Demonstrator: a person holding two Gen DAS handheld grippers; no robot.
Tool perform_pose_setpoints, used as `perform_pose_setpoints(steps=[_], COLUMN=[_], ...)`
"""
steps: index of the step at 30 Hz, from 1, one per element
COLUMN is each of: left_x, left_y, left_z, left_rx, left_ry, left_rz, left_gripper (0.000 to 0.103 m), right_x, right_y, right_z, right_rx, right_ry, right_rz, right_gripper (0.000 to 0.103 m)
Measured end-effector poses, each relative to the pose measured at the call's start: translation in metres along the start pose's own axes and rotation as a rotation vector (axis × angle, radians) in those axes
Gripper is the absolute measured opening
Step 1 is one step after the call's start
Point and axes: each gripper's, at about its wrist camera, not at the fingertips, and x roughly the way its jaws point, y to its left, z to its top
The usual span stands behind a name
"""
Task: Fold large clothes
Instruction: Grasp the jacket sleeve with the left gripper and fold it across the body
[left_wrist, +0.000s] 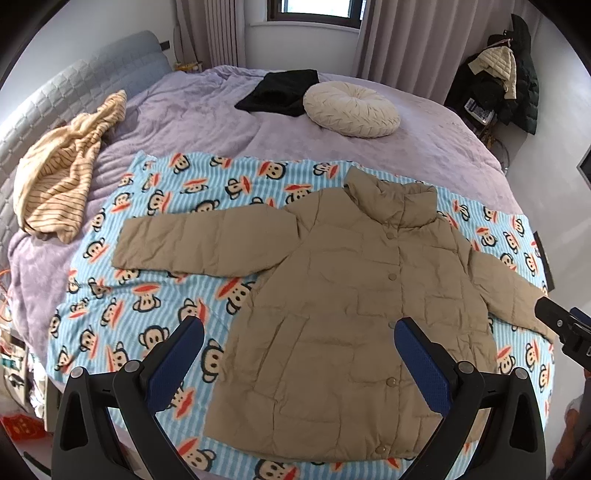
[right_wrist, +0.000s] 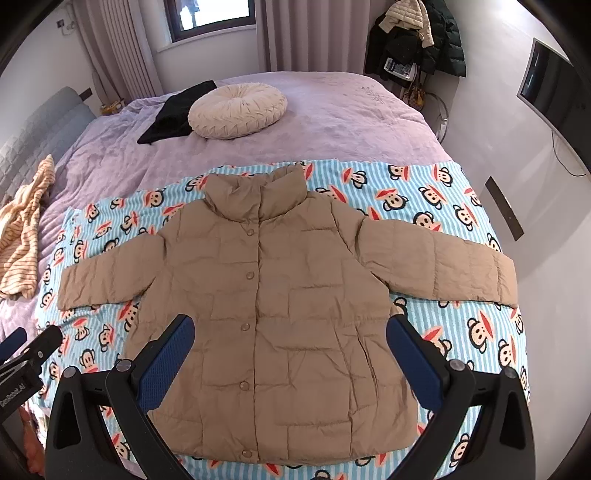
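Note:
A tan puffer jacket (left_wrist: 343, 321) lies flat and buttoned, front side up, on a blue monkey-print blanket (left_wrist: 147, 291), with both sleeves spread out sideways. It also shows in the right wrist view (right_wrist: 273, 325). My left gripper (left_wrist: 299, 354) is open and empty, held above the jacket's lower left part. My right gripper (right_wrist: 290, 354) is open and empty, held above the jacket's lower middle. The right gripper's tip shows at the right edge of the left wrist view (left_wrist: 561, 325). The left gripper's tip shows at the left edge of the right wrist view (right_wrist: 33, 354).
The blanket (right_wrist: 454, 206) covers the near part of a bed with a purple quilt (left_wrist: 207, 110). A striped yellow garment (left_wrist: 62, 173) lies at the left, a round cream cushion (left_wrist: 351, 105) and a black cloth (left_wrist: 280, 88) at the far side. Coats (right_wrist: 417, 33) hang by the wall.

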Motion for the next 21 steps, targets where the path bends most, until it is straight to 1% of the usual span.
perform_pose_setpoints(steps=[4, 7, 9, 12, 14, 17, 20, 21], left_x=[0.009, 0.024, 0.045, 0.075, 0.098, 0.136, 0.175, 0.187], left_y=[0.014, 0.031, 0.049, 0.077, 0.099, 0.136, 0.172, 0.184], left_z=[-0.003, -0.006, -0.01, -0.021, -0.028, -0.035, -0.032, -0.031], left_rx=[-0.02, -0.054, -0.085, -0.146, -0.187, -0.255, -0.332, -0.358], left_ry=[0.019, 0.037, 0.075, 0.113, 0.135, 0.135, 0.09, 0.078], left_rz=[-0.03, -0.052, -0.045, -0.038, -0.046, -0.1, -0.194, -0.214], left_gripper=[0.103, 0.103, 0.103, 0.103, 0.103, 0.103, 0.103, 0.103], right_x=[0.007, 0.019, 0.034, 0.061, 0.082, 0.118, 0.154, 0.164], right_y=[0.01, 0.019, 0.021, 0.032, 0.041, 0.058, 0.079, 0.087], right_z=[-0.002, -0.003, -0.006, -0.012, -0.017, -0.028, -0.042, -0.047], right_rx=[-0.009, -0.002, 0.022, 0.053, 0.057, 0.052, 0.047, 0.042], right_ry=[0.024, 0.055, 0.082, 0.145, 0.188, 0.25, 0.329, 0.342], right_rz=[-0.01, -0.003, 0.008, 0.057, 0.085, 0.11, 0.143, 0.149], right_gripper=[0.103, 0.103, 0.103, 0.103, 0.103, 0.103, 0.103, 0.103])
